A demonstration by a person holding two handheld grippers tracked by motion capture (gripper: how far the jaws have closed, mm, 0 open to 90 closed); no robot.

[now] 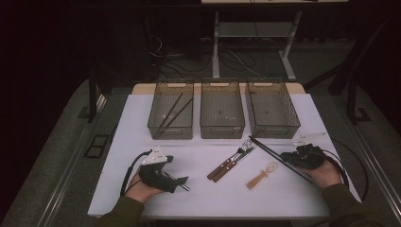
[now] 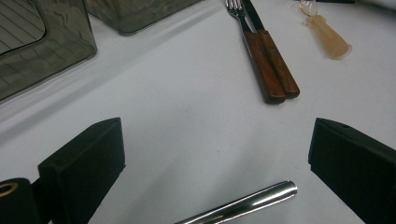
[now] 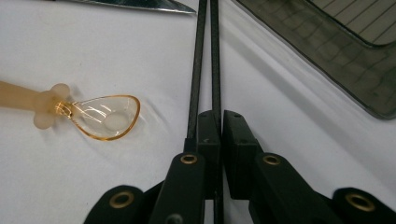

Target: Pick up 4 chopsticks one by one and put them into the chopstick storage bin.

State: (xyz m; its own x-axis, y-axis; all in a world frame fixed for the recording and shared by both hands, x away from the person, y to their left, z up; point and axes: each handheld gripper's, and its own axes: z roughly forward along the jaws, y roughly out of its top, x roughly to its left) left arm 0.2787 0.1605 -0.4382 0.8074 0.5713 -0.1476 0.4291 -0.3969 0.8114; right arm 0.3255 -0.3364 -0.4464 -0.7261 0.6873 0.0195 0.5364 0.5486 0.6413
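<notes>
My left gripper is open low over the white table, and a shiny metal handle lies between its jaws, apart from both. In the high view the left gripper sits at the front left. My right gripper is shut on a pair of black chopsticks. In the high view the chopsticks run diagonally through the right gripper. A wooden-handled fork and knife lie side by side mid-table. An amber spoon lies right of them.
Three smoky plastic bins stand in a row at the back: the left bin holds two dark chopsticks, the middle bin and right bin look bare. The right bin's corner is close beside the held chopsticks.
</notes>
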